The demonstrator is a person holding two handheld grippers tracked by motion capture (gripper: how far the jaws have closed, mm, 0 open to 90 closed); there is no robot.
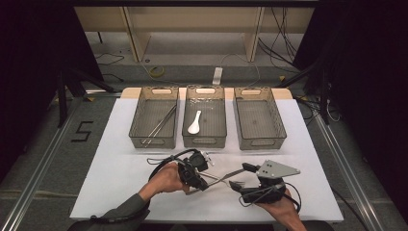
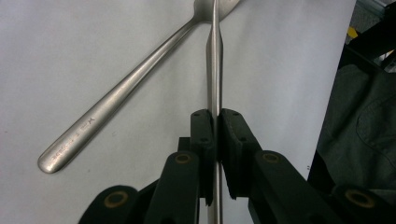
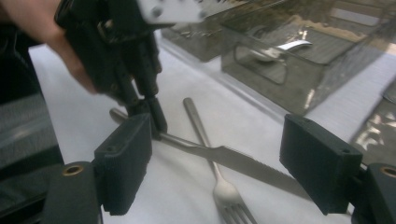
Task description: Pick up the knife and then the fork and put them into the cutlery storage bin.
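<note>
Knife (image 3: 224,157): lower centre of the right gripper view, long axis upper left to lower right, handle clamped by left gripper (image 3: 156,122), blade crossing fork (image 3: 210,158). Right gripper (image 3: 224,172): jaws wide.

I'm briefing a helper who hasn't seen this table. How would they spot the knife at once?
On the white table, look in front of the three grey baskets, between the two grippers. The knife lies crossed over a fork, its handle pinched in the left gripper. Its serrated blade sets it apart from the fork's tines.
</note>
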